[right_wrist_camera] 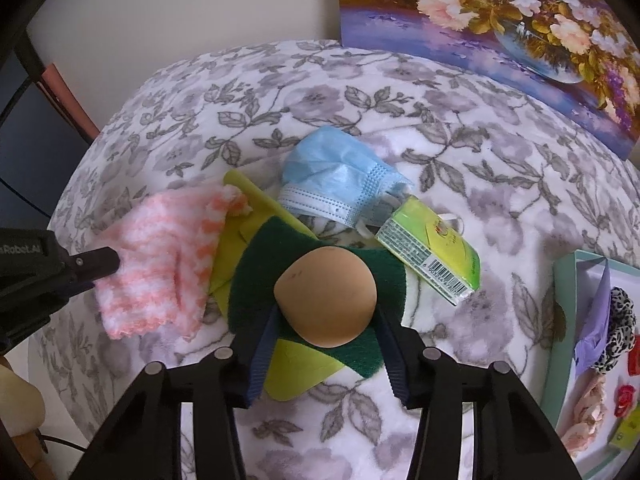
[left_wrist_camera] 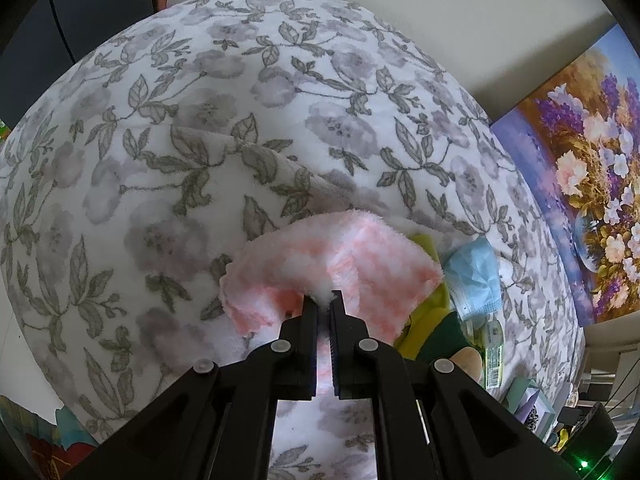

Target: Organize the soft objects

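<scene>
My left gripper (left_wrist_camera: 325, 300) is shut on a pink-and-white fluffy cloth (left_wrist_camera: 336, 264), pinching its near edge; the cloth (right_wrist_camera: 160, 264) and that gripper (right_wrist_camera: 108, 260) also show at the left of the right wrist view. My right gripper (right_wrist_camera: 326, 312) is shut on a tan makeup sponge (right_wrist_camera: 326, 296), held just above a dark green scouring pad (right_wrist_camera: 260, 272) and a yellow-green cloth (right_wrist_camera: 296, 372). A blue face mask (right_wrist_camera: 336, 176) lies behind them, also in the left wrist view (left_wrist_camera: 476, 276).
Everything lies on a floral fleece blanket (right_wrist_camera: 480, 168). A green tissue packet (right_wrist_camera: 432, 252) lies by the mask. A teal box (right_wrist_camera: 560, 320) with hair accessories stands at the right. A flower painting (right_wrist_camera: 500, 12) leans on the wall behind.
</scene>
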Available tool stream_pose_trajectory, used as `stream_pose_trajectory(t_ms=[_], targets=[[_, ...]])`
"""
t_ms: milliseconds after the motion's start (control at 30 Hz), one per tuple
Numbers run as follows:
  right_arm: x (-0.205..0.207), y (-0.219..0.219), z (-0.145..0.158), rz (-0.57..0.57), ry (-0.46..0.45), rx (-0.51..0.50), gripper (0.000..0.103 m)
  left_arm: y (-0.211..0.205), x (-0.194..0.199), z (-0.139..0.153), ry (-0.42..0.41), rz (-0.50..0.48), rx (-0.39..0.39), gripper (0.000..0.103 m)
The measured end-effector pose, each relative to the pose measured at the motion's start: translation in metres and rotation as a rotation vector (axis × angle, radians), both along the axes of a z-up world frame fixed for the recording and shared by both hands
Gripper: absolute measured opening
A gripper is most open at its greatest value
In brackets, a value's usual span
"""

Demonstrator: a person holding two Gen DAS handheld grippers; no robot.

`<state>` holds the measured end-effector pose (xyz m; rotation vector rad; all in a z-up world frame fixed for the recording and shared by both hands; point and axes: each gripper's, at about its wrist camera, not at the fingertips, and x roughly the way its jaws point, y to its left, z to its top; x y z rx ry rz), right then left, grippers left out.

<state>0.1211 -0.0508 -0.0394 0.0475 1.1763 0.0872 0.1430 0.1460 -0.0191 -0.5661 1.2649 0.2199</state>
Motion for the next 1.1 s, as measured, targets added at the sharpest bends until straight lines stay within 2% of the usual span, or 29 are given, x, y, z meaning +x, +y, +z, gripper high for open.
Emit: stream_pose_trajectory(t_ms=[433,733,867,1033,1100], targets=[[-0.002,-0.003,0.004,-0.008,0.001,0.014,0.049,-0.002,0.001,0.007,-0.022,-0.014,-0.005,0.005],[-0.005,-0.009,0.021,-0.022,-0.031,0.022,0.049,-0.004,-0.002,0.032,-0.103,-0.030,-0.008,0.005],[-0.006,-0.013,0.029,-0.030,-0.045,0.025,0.049,-0.007,-0.001,0.043,-0.134,-0.042,0.034,0.005],[-0.007,-0.019,0.025,-0.039,-0.029,0.029,0.049,-0.015,0.006,0.020,-0.077,-0.076,0.055,0.005],[-0.007,-0.022,0.024,-0.046,-0.022,0.031,0.049,-0.020,0.010,0.003,-0.028,-0.107,0.045,0.005]])
